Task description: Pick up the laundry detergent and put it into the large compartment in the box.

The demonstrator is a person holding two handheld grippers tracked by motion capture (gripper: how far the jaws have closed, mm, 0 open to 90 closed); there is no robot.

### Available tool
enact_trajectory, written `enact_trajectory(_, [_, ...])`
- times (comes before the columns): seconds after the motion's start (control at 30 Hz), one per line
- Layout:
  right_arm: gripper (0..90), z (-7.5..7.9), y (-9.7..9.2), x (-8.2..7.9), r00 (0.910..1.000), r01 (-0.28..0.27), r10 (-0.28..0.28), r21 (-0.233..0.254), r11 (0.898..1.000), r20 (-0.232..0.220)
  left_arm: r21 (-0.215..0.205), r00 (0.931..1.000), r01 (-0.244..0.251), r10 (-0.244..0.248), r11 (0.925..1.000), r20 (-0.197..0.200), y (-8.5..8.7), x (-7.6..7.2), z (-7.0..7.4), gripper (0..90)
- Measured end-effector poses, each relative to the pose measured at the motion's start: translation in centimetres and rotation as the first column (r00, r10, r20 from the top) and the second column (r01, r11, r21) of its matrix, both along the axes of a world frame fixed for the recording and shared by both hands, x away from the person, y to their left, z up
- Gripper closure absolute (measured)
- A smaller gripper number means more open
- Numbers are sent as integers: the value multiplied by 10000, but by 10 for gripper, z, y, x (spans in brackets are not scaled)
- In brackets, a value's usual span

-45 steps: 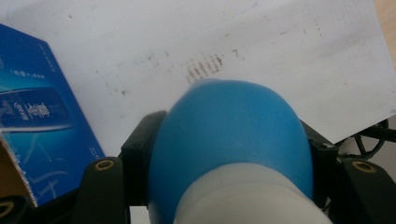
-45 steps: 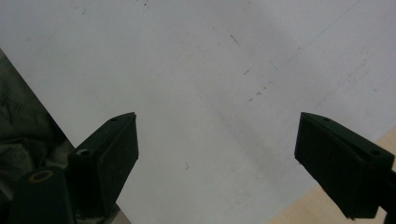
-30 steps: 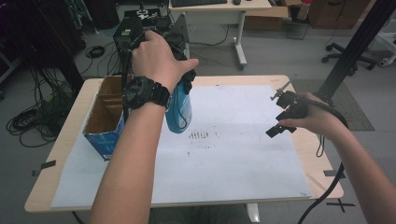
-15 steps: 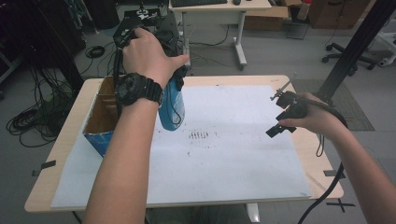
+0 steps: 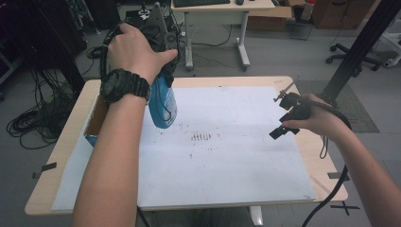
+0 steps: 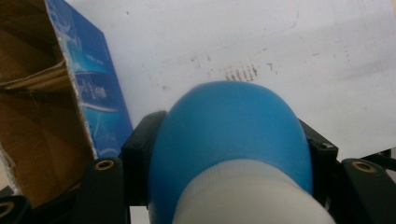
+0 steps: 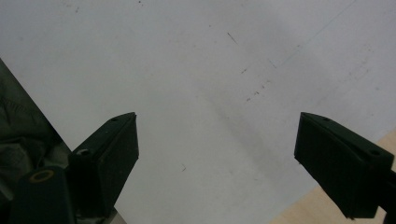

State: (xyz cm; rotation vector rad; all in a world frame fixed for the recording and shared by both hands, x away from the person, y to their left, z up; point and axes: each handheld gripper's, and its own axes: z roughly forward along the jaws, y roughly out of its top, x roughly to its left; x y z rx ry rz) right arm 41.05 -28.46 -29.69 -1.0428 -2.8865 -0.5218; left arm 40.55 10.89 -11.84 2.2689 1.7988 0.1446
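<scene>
One bottle [image 5: 162, 101], one box [image 6: 56, 93]

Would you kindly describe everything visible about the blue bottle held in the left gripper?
The rounded blue plastic bottle has a smooth, glossy body and a white section, perhaps its cap or neck, nearest the left gripper view's camera. The left gripper is shut on it, one black jaw pressing each side. In the high view it hangs roughly upright, rounded end down, lifted clear of the white paper sheet, beside the open cardboard box with blue printed sides. Only the jaws touch it.
</scene>
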Motion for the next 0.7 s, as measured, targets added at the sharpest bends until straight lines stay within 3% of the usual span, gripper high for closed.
enact_trajectory(0.4, [140, -2, 2, 3, 10000, 29, -29, 44, 10000, -63, -60, 9996, -265, 264, 9996, -21, 20, 4, 5, 382])
enact_trajectory(0.7, [140, 6, 9, 6, 10000, -19, 19, 15, 10000, -88, -58, 9992, -399, 399, 9992, -43, 34, 4, 13, 382])
